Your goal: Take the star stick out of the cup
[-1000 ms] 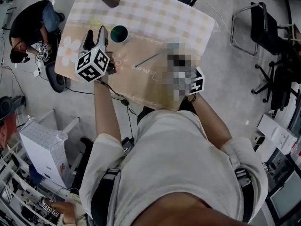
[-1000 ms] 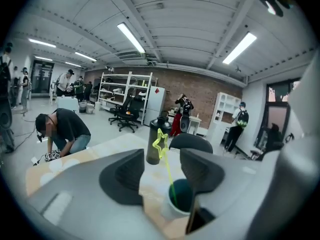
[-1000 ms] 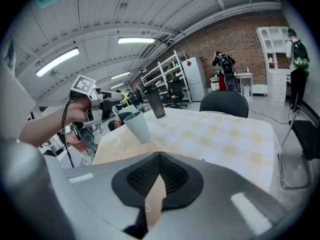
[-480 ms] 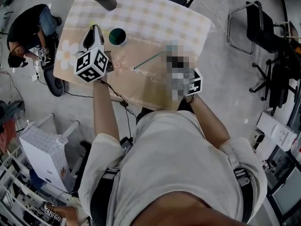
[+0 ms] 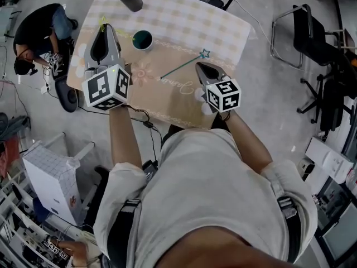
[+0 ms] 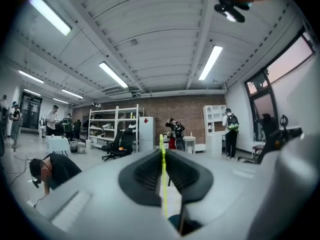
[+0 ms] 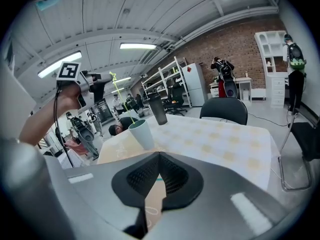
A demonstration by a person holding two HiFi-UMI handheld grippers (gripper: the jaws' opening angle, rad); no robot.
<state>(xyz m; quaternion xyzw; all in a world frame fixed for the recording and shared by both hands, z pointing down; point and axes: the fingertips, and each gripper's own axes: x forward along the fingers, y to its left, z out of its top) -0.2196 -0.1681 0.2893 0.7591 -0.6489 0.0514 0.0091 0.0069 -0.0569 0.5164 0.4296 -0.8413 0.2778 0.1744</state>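
We see the left claw (image 5: pixel 102 27) up above the table (image 5: pixel 184 21). Its jaws have just closed and are clamped on the thin shaft of a yellow-green star stick (image 6: pixel 163 181), which runs up between the pads with its star above the tips. Below that claw and to its right stands the pale cup (image 7: pixel 143 136), teal inside. In the right gripper view the stick slants down toward the cup's mouth. We cannot quite tell whether its lower end is inside the rim or just over it. Beyond the cup, farther from the claw, a dark lidded tumbler (image 5: pixel 131 0) stands upright, its contents hidden by the lid. The right claw (image 7: pixel 159 158) hovers low over the cloth with its jaws pressed together, pad on pad. Just ahead of its tips a teal star stick (image 5: pixel 183 66) lies flat on the table, its star end nearest that claw.
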